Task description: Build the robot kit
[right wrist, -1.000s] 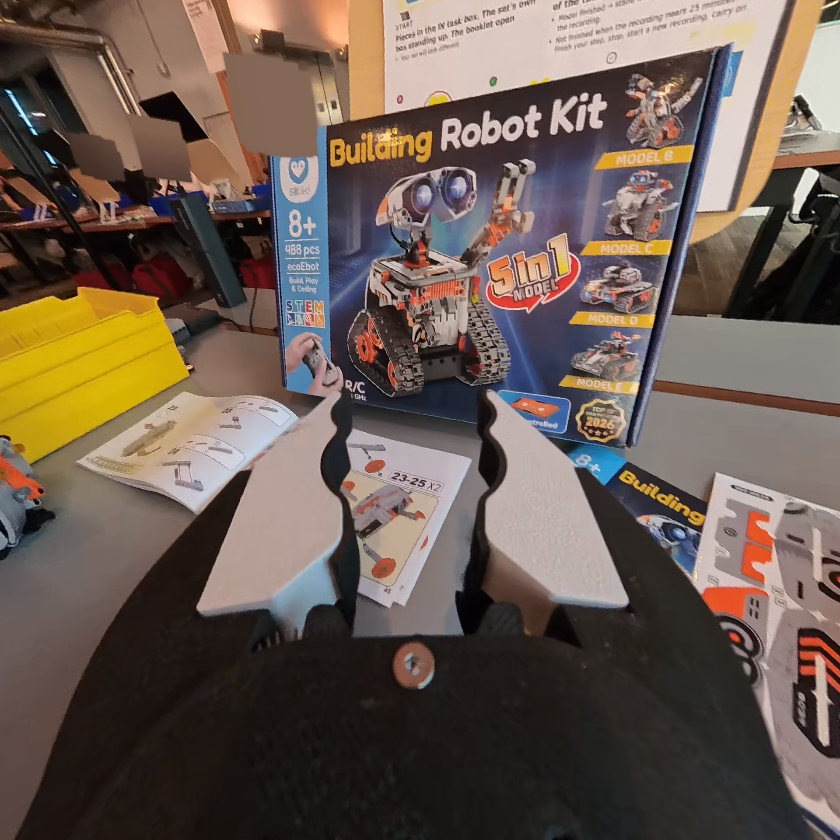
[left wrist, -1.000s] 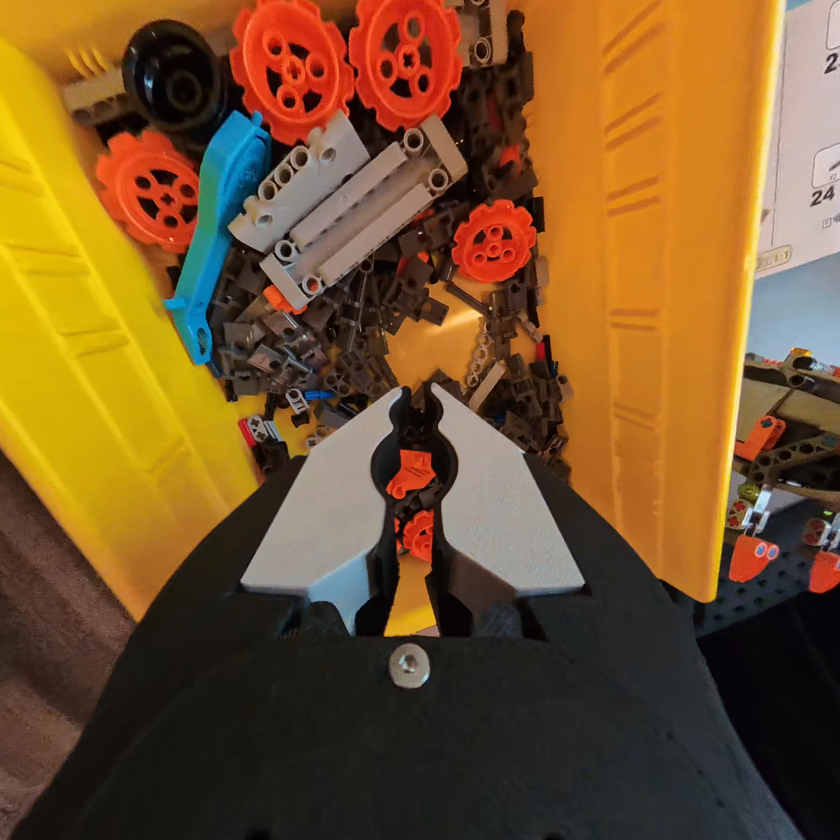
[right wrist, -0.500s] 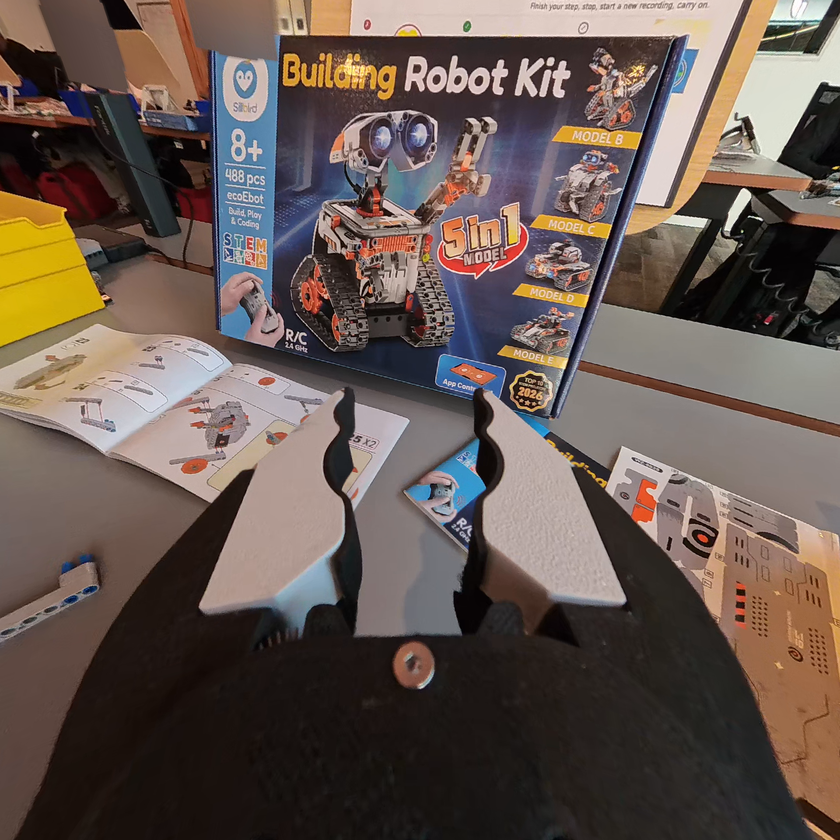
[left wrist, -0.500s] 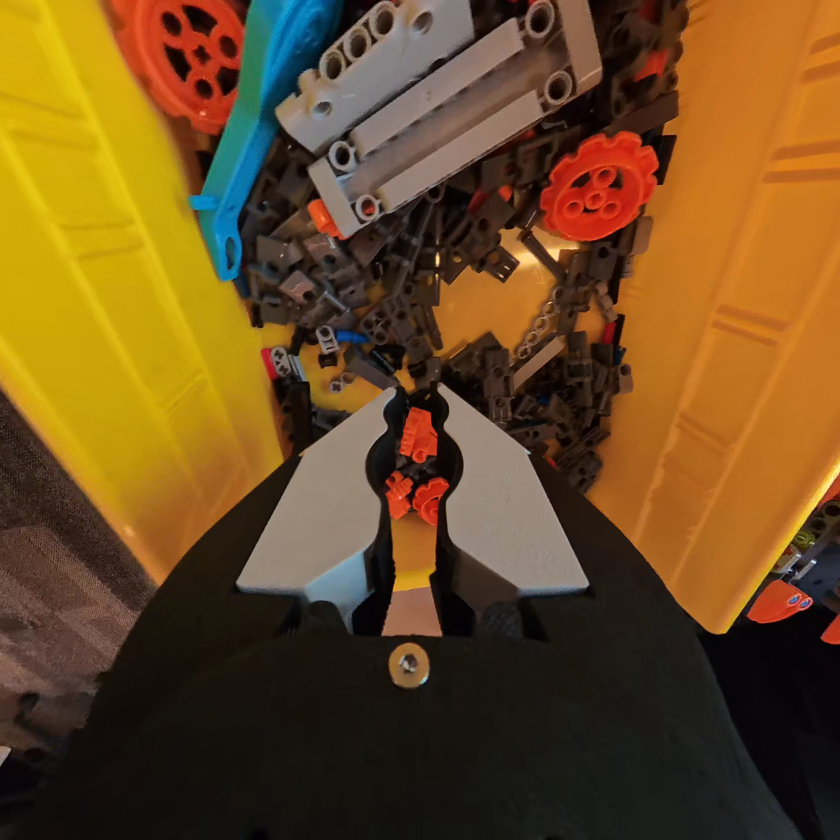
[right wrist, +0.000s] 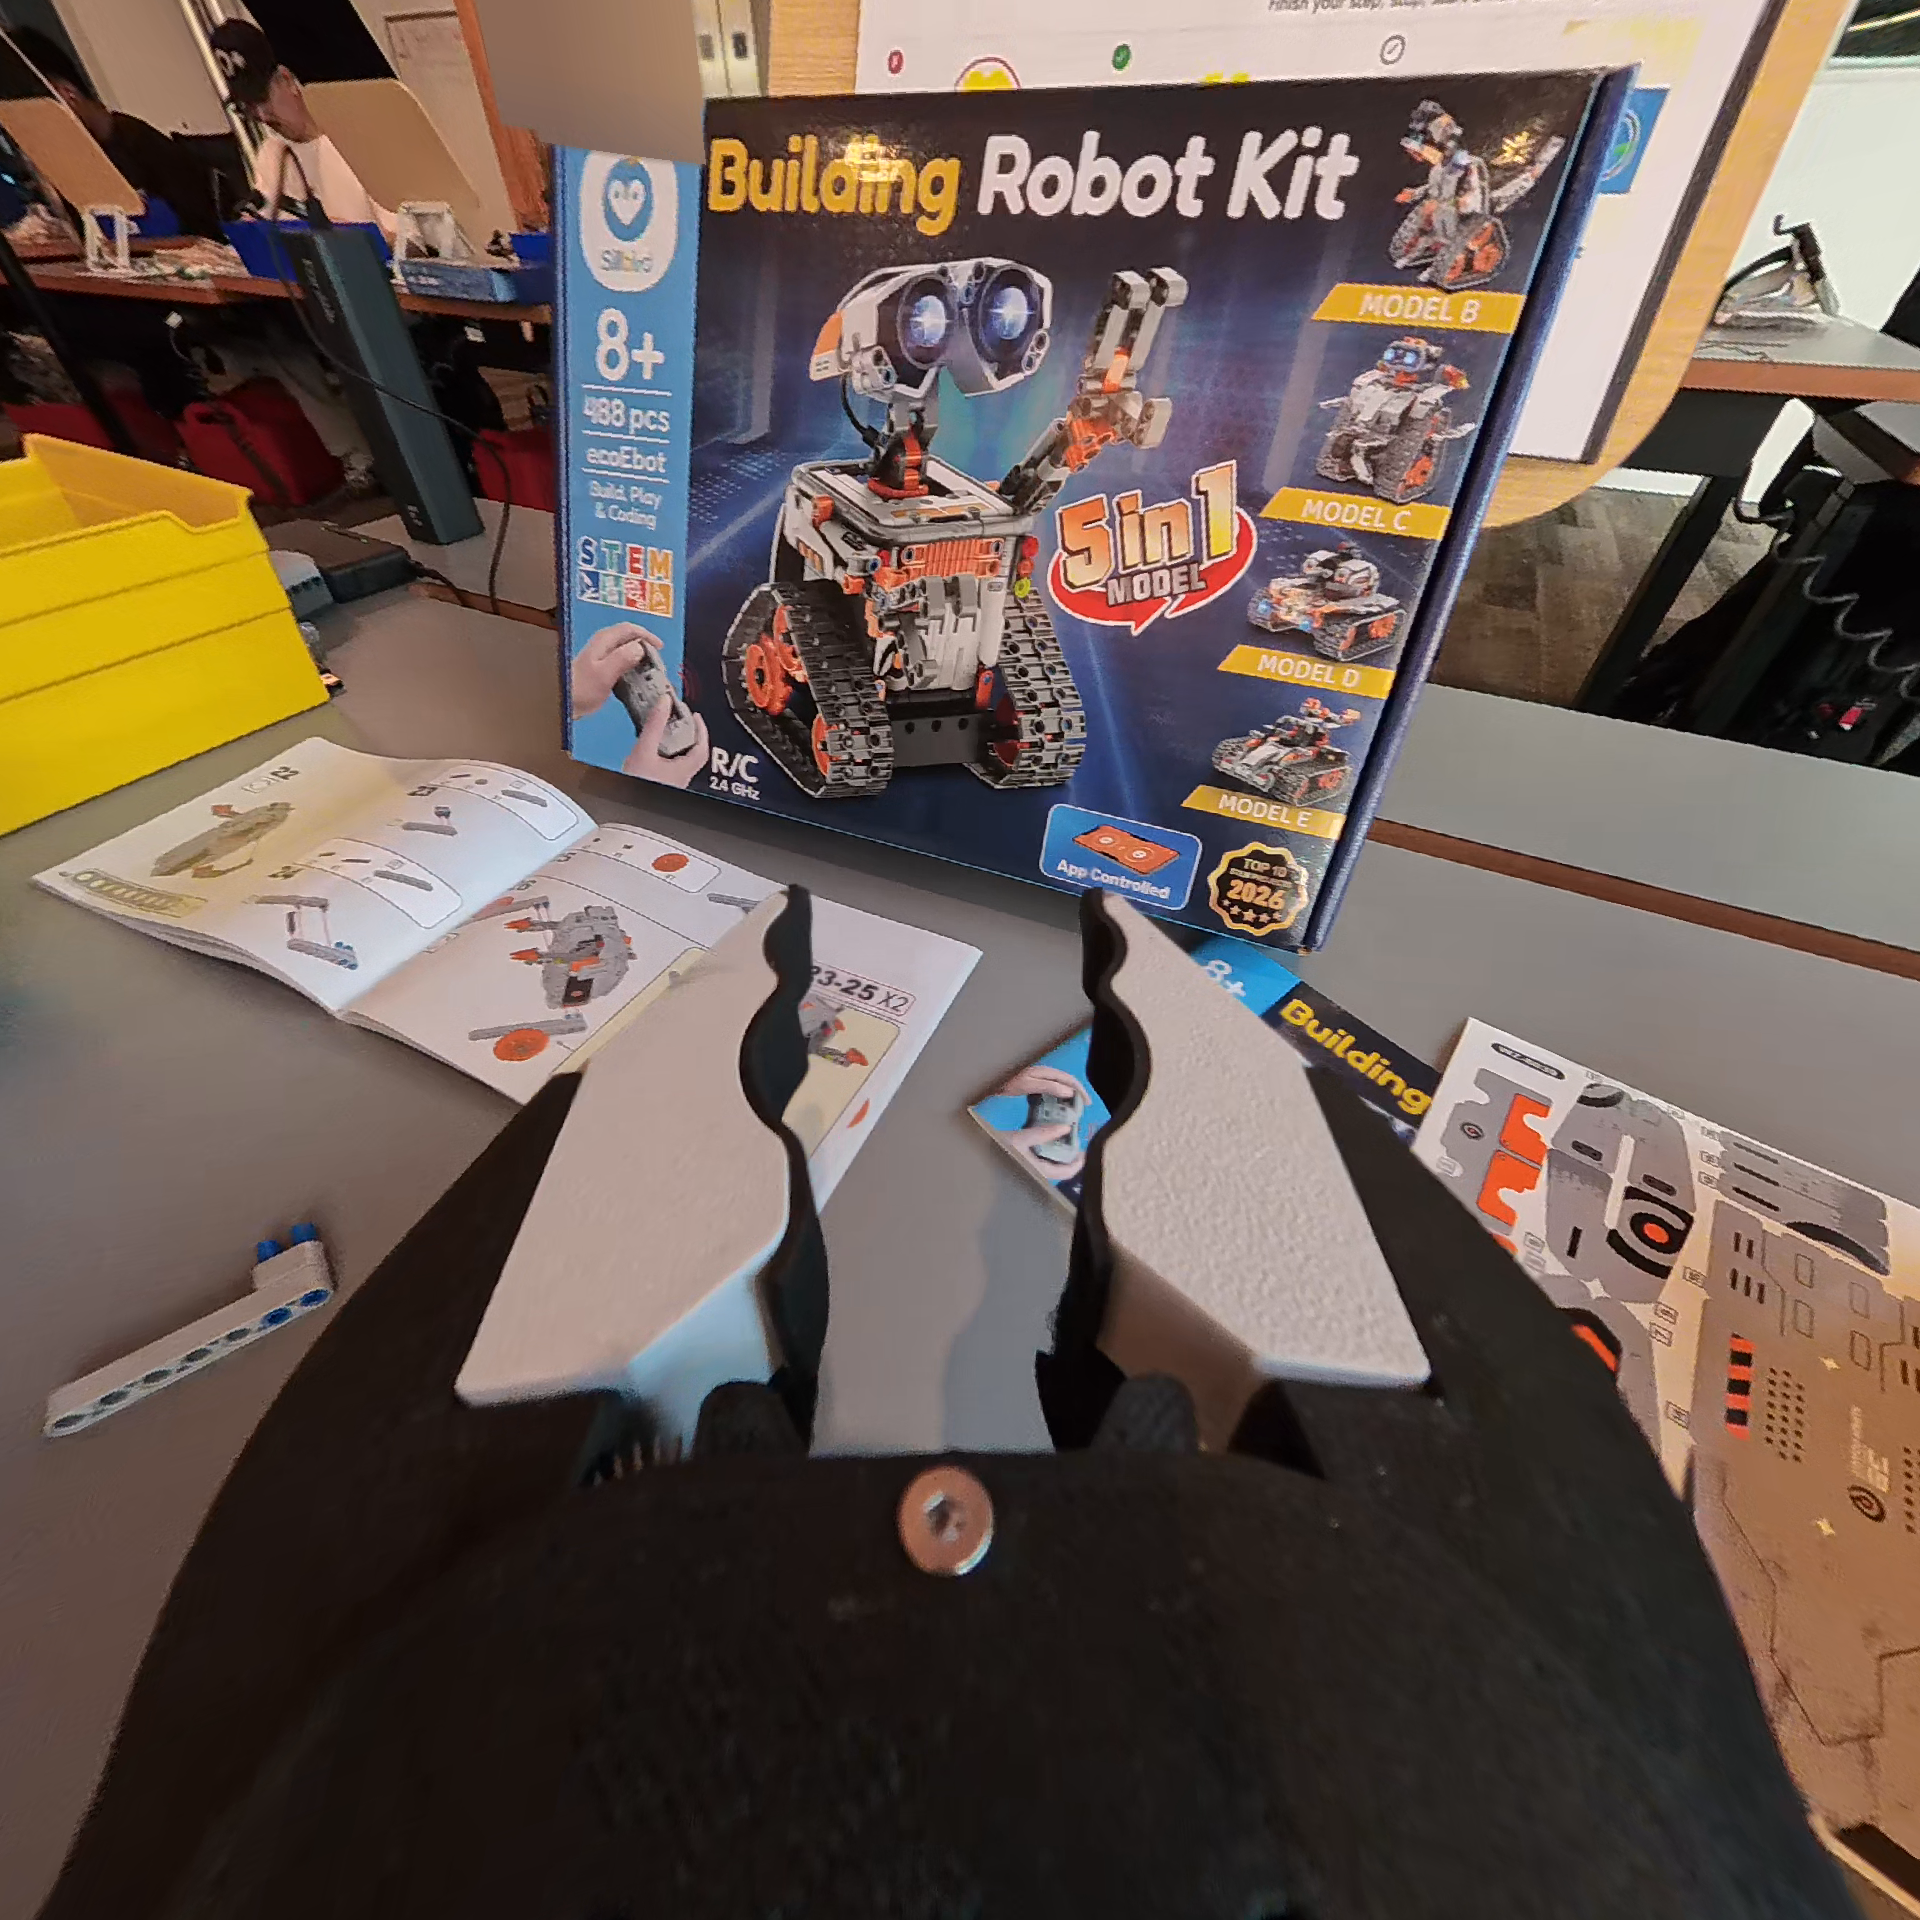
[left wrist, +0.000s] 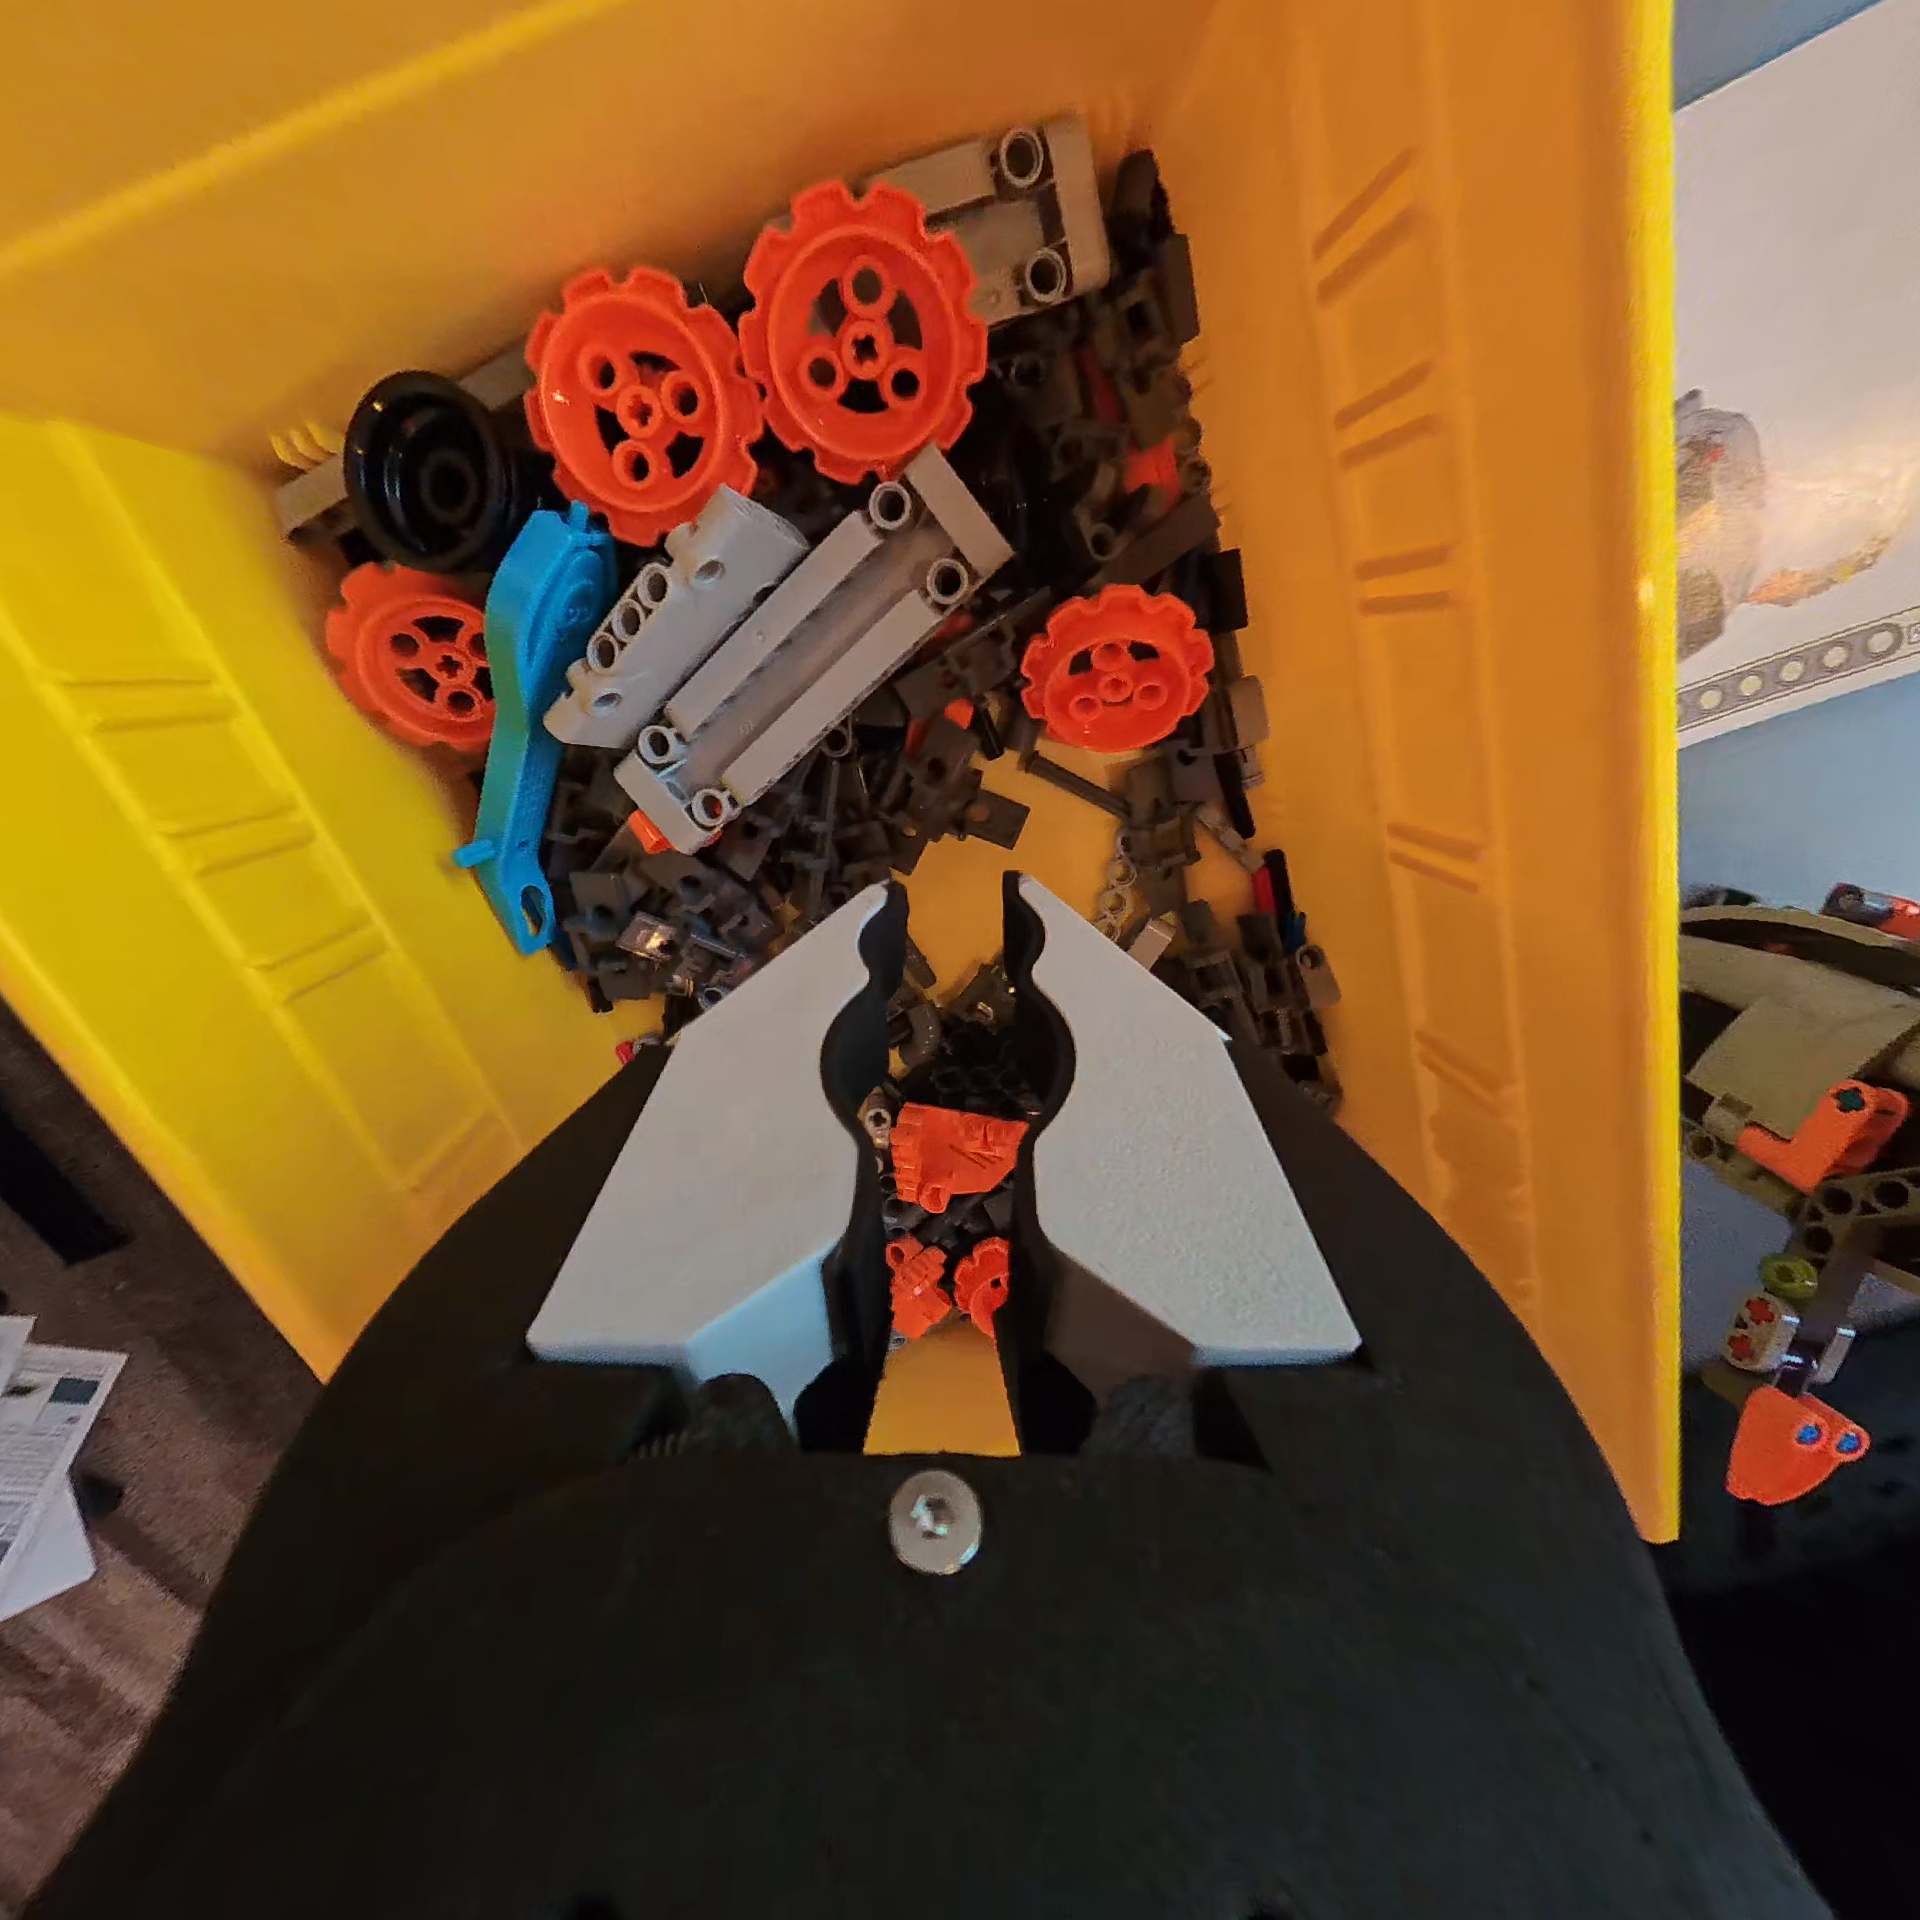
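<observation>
My left gripper (left wrist: pixel 954 894) hangs over a yellow bin (left wrist: pixel 1455 520) of loose building parts, its jaws a little apart and empty. Below it lie small dark connectors and a small orange piece (left wrist: pixel 951 1153). Farther in are orange toothed wheels (left wrist: pixel 862 332), grey beams (left wrist: pixel 790 644), a blue tool (left wrist: pixel 540 665) and a black wheel (left wrist: pixel 436 483). My right gripper (right wrist: pixel 940 914) is open and empty above a grey table, facing an upright robot kit box (right wrist: pixel 1039 468). An open instruction booklet (right wrist: pixel 416 894) lies just beyond its left finger.
A grey beam with blue pins (right wrist: pixel 187 1340) lies on the table at the left. A sticker sheet (right wrist: pixel 1714 1299) and a small blue booklet (right wrist: pixel 1049 1112) lie at the right. Another yellow bin (right wrist: pixel 125 623) stands far left. A partly built model (left wrist: pixel 1818 1143) sits beside the bin. The left gripper's tips are roughly 50 centimeters from the right gripper's. The small orange piece (left wrist: pixel 951 1153) is about 9 centimeters from my left fingertips and 55 centimeters from my right. The black wheel (left wrist: pixel 436 483) is about 10 centimeters from my left fingertips and 55 centimeters from my right.
My left gripper has drawn back from the parts and its jaws have parted a little. My right gripper has moved closer to the box and booklet, still open.
</observation>
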Available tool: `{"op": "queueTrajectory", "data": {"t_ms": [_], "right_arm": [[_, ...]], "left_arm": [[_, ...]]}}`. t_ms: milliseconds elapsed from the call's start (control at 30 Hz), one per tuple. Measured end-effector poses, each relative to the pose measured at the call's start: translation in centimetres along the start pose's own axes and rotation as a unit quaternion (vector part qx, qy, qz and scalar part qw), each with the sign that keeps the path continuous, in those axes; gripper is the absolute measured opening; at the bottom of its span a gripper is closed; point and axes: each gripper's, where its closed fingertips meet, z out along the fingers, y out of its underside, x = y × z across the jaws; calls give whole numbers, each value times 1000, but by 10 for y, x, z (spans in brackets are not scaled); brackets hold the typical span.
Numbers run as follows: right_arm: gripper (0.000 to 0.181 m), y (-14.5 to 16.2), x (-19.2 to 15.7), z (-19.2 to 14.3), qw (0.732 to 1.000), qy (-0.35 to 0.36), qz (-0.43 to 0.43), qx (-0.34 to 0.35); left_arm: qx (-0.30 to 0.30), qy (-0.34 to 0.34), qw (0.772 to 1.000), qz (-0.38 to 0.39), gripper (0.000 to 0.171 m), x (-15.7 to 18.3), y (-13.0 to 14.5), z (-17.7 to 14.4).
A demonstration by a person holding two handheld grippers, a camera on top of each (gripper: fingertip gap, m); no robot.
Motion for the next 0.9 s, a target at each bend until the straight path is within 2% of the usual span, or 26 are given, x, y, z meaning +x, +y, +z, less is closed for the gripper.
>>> {"op": "queueTrajectory", "data": {"t_ms": [167, 400, 533, 700, 900], "right_arm": [[50, 1, -8, 1, 1000, -21, 7, -9], [49, 7, -16, 0, 997, -37, 67, -30], [48, 9, -17, 1, 997, -34, 58, -37], [48, 20, -21, 5, 996, -40, 54, -61], [47, 19, -20, 4, 996, -38, 55, -59]], "left_arm": [[-28, -22, 999, -13, 18, -4, 7, 5], [-53, -35, 997, -35, 18, -12, 14, 11], [-62, -46, 995, -56, 18, -18, 19, 11], [-70, -44, 996, -46, 16, -11, 18, 14], [-73, -45, 995, -42, 16, -7, 17, 16]]}}
